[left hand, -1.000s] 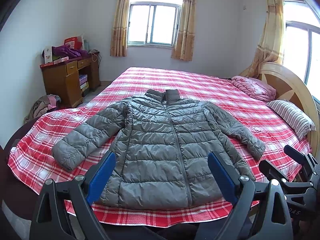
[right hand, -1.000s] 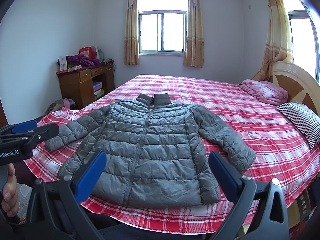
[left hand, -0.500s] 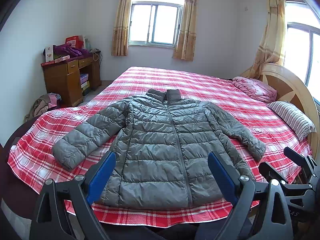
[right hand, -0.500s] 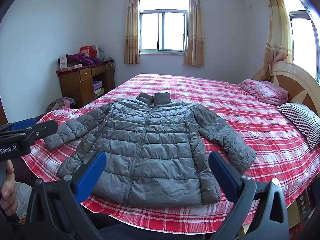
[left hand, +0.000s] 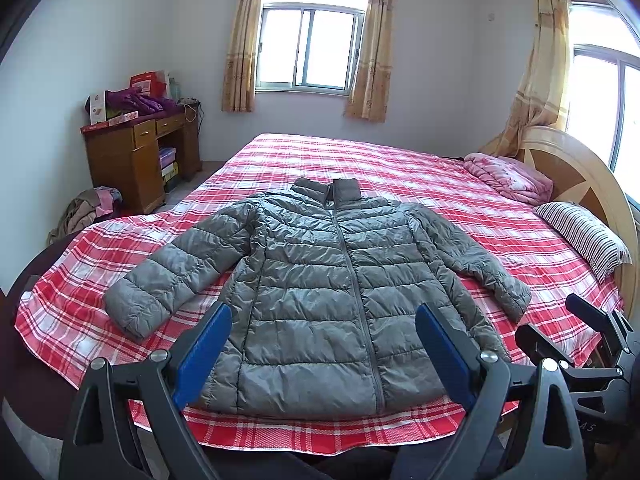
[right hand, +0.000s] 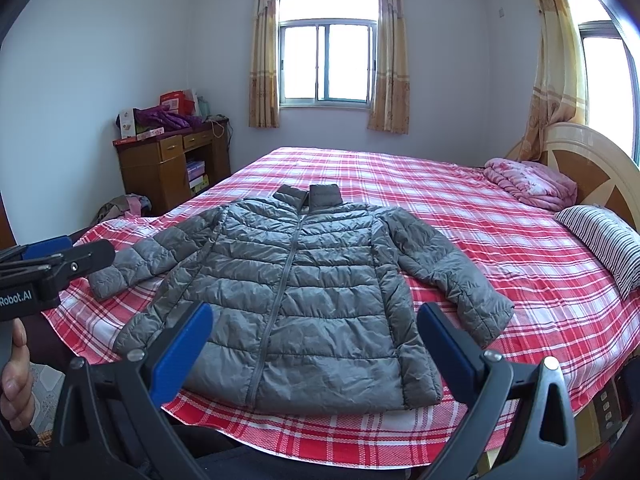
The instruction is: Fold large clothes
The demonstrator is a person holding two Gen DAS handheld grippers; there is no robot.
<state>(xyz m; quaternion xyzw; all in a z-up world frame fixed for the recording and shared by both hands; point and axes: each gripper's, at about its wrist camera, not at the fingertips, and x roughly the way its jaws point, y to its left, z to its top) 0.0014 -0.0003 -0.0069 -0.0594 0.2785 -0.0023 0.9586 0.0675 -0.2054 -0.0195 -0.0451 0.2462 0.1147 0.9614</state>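
1. A bed (left hand: 460, 184) covered by a red plaid sheet is seen.
2. A grey jacket (left hand: 332, 292) is laid flat, zipped, sleeves spread, near the bed's front edge.
3. The left gripper (left hand: 322, 344) and right gripper (right hand: 314, 340) are held wide apart above the hem, grasping nothing.

So that's one grey puffer jacket (left hand: 332, 300) on one bed (left hand: 400, 168), one striped pillow (left hand: 584, 236), one pink quilt (left hand: 508, 178), one wooden desk (left hand: 136, 156), two windows.
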